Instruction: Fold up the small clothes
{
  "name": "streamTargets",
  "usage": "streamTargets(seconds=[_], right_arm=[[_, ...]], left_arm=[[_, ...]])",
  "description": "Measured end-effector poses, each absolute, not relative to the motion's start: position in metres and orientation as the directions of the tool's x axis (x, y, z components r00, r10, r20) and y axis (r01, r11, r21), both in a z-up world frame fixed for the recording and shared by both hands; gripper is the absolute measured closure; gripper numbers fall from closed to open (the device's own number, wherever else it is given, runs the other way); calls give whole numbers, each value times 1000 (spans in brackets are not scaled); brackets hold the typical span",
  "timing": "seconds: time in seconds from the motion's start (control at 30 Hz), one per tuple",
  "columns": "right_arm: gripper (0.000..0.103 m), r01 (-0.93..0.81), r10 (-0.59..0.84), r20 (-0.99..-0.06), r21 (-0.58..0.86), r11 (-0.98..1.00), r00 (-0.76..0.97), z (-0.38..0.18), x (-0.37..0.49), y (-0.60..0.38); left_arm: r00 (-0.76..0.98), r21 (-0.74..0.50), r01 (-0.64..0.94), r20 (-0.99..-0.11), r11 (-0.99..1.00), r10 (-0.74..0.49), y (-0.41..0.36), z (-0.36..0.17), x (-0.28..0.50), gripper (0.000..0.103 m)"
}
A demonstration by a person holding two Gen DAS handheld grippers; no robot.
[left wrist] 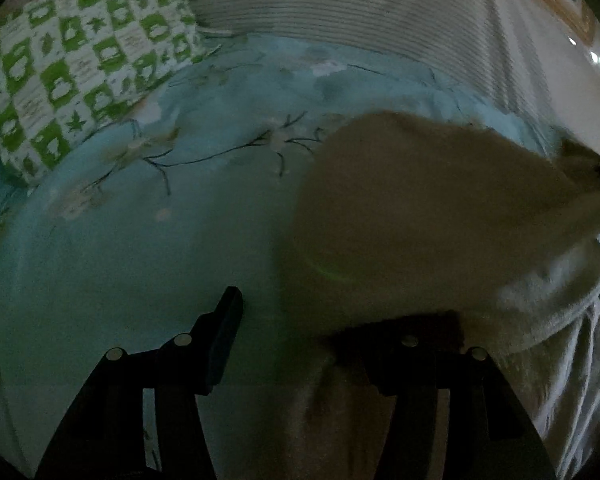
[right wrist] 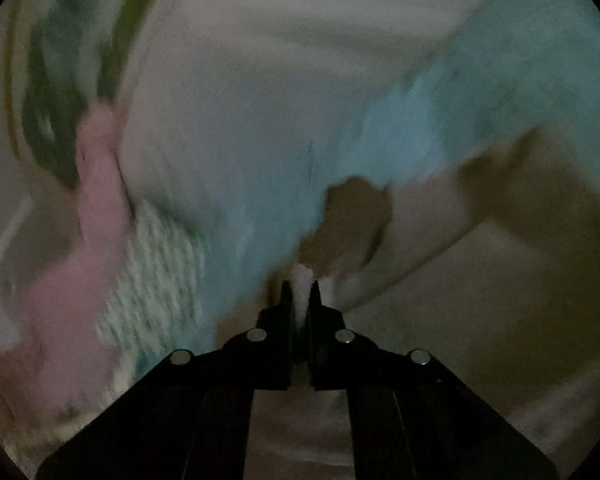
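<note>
The left gripper (left wrist: 328,320) is held low over the blue bedsheet (left wrist: 148,248), fingers spread wide. The beige garment (left wrist: 412,216) is draped over its right finger. The right gripper (right wrist: 300,284) is pinched tight on the garment's edge.

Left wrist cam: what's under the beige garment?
The beige fleece garment lies on the light-blue floral bedsheet, which shows all around it. One finger of the open left gripper sits beneath its near edge. Anything else underneath is covered.
</note>
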State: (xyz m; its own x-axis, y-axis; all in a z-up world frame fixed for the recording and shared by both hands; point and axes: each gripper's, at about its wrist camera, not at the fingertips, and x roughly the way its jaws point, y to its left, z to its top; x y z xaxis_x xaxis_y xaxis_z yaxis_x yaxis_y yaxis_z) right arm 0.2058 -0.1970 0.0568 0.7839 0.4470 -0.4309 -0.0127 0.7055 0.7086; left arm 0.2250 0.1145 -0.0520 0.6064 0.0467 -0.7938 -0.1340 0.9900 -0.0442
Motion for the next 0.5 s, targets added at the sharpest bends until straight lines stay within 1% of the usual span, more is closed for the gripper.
streamTargets(seconds=[0.03,0.13,0.23,0.3,0.4,0.43,0.5], right_arm=[[97,23,394,-417,709,704,819,60,189,-216],[97,89,329,-466,674,733,822,43,164,-239],[97,126,321,-526,647,752,787,19,156,-242],[97,135,315,-539,638,758,781,11,156,-244],[97,104,284,-520,596,796,806,25,152,-240],[97,108,266,-539,565,818,799,31,153,-238],[97,123,276,-579,555,823,767,28,156,-235]], left_arm=[[609,-52,-140,-792,989,45,115,-52,223,42],[610,-42,-153,-790,987,61,111,-53,220,41],[611,-11,-158,-787,987,89,105,-52,214,41],[608,-19,-161,-790,987,84,106,-52,210,41],[604,-48,-170,-794,984,66,112,-52,206,38],[602,-51,-175,-796,983,66,113,-53,205,38],[600,-59,-179,-798,982,61,113,-54,202,37]])
